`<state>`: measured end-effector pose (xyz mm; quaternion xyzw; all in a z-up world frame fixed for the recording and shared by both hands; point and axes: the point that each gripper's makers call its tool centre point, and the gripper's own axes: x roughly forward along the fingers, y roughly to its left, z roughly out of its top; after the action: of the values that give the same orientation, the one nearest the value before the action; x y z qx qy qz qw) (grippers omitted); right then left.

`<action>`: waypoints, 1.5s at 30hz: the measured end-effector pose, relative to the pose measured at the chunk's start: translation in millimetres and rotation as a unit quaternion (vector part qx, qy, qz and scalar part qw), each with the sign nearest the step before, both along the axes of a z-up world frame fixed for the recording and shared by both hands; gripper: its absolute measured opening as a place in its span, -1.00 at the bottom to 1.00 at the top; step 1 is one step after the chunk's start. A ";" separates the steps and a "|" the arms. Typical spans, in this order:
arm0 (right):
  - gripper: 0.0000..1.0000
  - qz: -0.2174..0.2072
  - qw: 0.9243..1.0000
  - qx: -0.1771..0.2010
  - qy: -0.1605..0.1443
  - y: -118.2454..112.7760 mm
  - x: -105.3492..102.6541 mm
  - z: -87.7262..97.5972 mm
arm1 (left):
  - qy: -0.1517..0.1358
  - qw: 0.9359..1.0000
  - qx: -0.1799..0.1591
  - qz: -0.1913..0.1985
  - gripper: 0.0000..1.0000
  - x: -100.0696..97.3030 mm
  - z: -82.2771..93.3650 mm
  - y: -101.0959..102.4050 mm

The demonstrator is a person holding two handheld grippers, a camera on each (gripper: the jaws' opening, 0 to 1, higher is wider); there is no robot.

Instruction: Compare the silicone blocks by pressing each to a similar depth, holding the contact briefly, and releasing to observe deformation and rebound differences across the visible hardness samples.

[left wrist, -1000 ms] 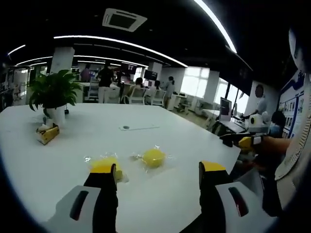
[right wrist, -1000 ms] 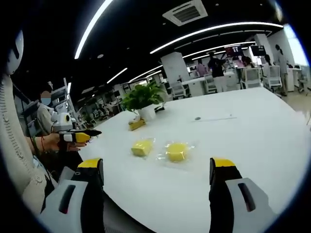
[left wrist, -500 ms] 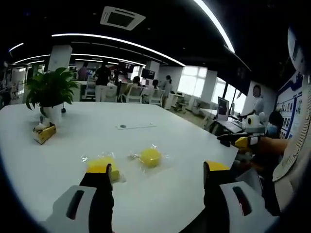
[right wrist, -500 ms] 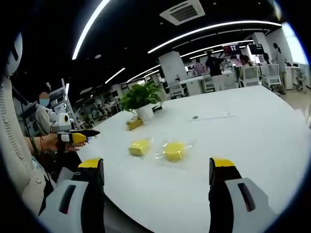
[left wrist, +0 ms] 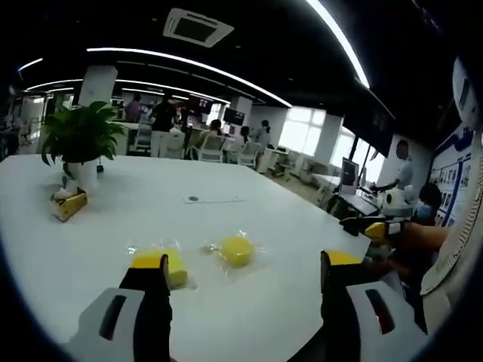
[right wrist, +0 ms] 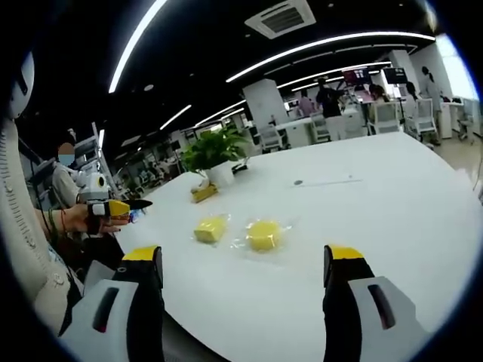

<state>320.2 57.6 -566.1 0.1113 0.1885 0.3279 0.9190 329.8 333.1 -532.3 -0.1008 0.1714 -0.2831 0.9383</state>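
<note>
On the white table (left wrist: 249, 294), recorded in the left gripper view: two yellow silicone blocks in clear wrappers, the square block (left wrist: 164, 265) at about 10 o'clock from the left claw (left wrist: 243, 271), just beyond its left jaw tip, and the round block (left wrist: 236, 250) at 12 o'clock between the jaws' lines, neither touched. Left claw stood wide, holding nothing. In the right gripper view the same pair lay ahead, square block (right wrist: 210, 228) toward 11 o'clock and round block (right wrist: 263, 234) toward 12 o'clock of the right claw (right wrist: 243, 260), which was likewise wide and empty, well short of both. Further items: potted plant (left wrist: 79, 139) at the far side, a small yellow box (left wrist: 68, 204) beside it, a thin flat strip (left wrist: 214, 200) mid-table. Task judged not yet begun; no press made. Risks noted: loose, slick wrappers could let a block skid on the smooth table under an off-centre push; a jaw tip landing on an edge could tip the block and spoil the depth comparison; unequal pressing would make rebound differences unreadable.
</note>
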 end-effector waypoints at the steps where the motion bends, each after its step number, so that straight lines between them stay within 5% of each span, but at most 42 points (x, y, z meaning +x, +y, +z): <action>1: 0.63 0.000 1.000 0.000 0.000 -0.5 0.6 0.2 | 0.003 1.000 -0.002 -0.001 0.67 2.6 0.7 -0.5; 16: 0.62 -0.013 1.000 0.001 0.003 -3.8 9.1 1.6 | 0.002 1.000 -0.028 -0.009 0.45 41.7 17.3 -9.7; 21: 0.62 -0.012 1.000 0.002 0.010 -1.9 10.5 -0.7 | 0.035 0.997 -0.073 -0.008 0.43 63.1 13.5 -20.8; 36: 0.62 -0.020 1.000 0.002 0.019 -9.2 19.6 -6.3 | 0.094 0.994 -0.054 -0.020 0.44 103.5 -38.2 -47.3; 45: 0.62 -0.021 0.999 0.002 0.044 -12.2 23.1 -16.7 | 0.135 0.986 -0.101 0.012 0.42 126.3 -58.9 -52.4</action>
<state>343.3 45.4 -582.8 0.1313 0.2252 0.3035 0.9165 456.1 280.6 -591.2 -0.2344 0.2660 -0.2710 0.8949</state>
